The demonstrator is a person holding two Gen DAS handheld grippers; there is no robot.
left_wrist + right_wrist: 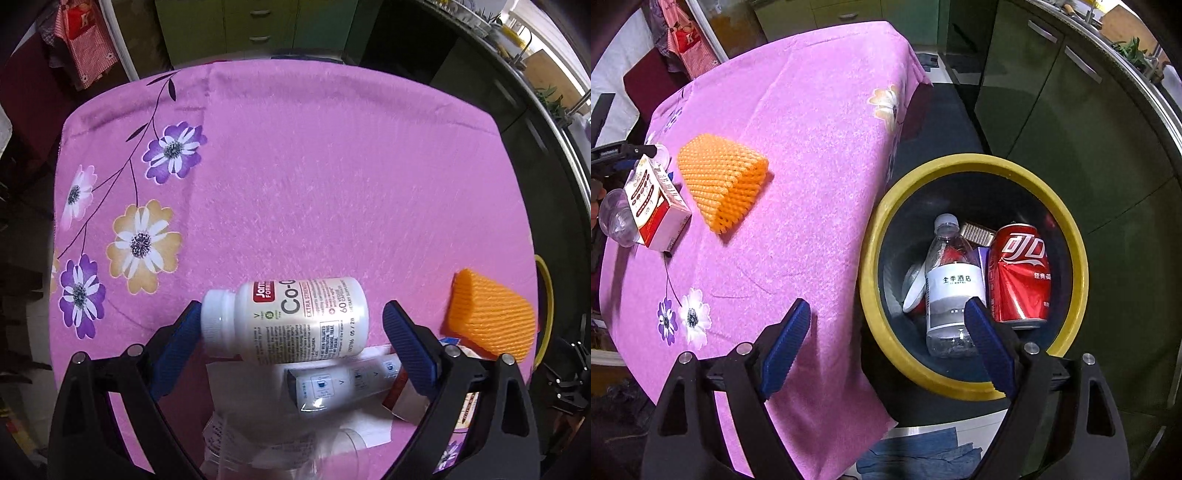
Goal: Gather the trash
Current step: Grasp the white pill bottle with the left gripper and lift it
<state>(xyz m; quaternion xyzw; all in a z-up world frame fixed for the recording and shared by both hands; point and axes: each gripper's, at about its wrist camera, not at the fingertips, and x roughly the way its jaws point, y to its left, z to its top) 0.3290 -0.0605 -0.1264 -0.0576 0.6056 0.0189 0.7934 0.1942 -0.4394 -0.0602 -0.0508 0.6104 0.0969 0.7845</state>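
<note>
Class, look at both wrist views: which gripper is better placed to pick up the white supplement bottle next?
Left. The left gripper straddles the white supplement bottle, jaws open; the right gripper hangs open by the yellow-rimmed bin.

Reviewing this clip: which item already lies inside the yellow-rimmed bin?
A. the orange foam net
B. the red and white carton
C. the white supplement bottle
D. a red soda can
D: the right wrist view shows the red soda can inside the yellow-rimmed bin, beside a clear water bottle; the other three items are on the pink tablecloth.
</note>
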